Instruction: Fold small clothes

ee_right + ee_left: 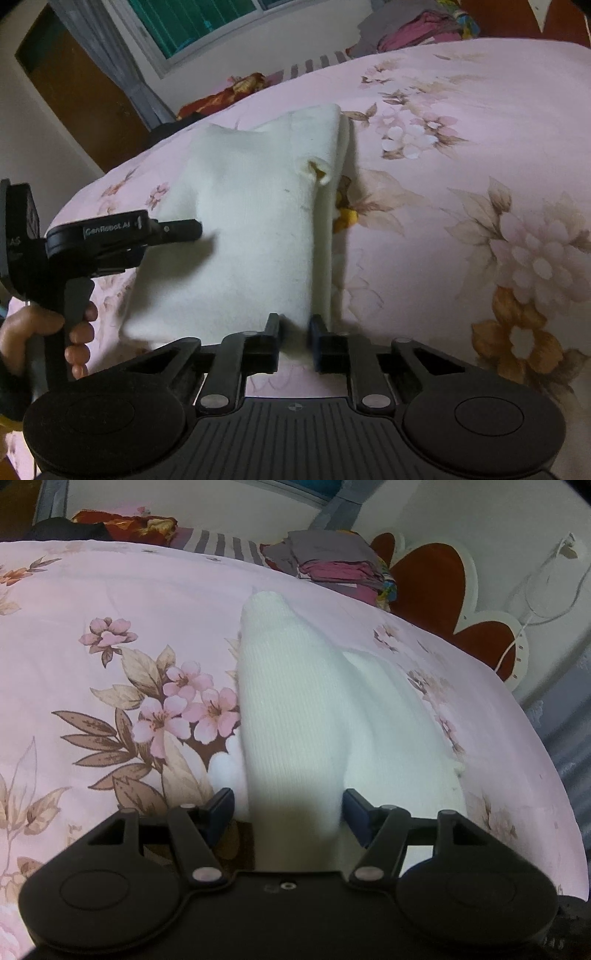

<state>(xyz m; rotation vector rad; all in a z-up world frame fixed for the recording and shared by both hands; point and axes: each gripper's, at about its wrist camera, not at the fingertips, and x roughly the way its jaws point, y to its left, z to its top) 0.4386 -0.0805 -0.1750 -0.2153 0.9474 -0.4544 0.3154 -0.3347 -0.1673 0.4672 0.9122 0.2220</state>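
Floral bedsheet (480, 129): right gripper (295, 334) pinches white knit garment's (251, 221) near fold edge; left gripper (288, 805) straddles a raised fold, jaws half-wide, grip unclear. Thin pinch may slip, undoing fold.

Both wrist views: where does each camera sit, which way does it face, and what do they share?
Left wrist: on the left tool, looking down along a white garment standing between its fingers, folded pile beyond.
Right wrist: on the right tool, shut on the garment's edge; left tool and a hand show.
Shared: garment, floral bedsheet.
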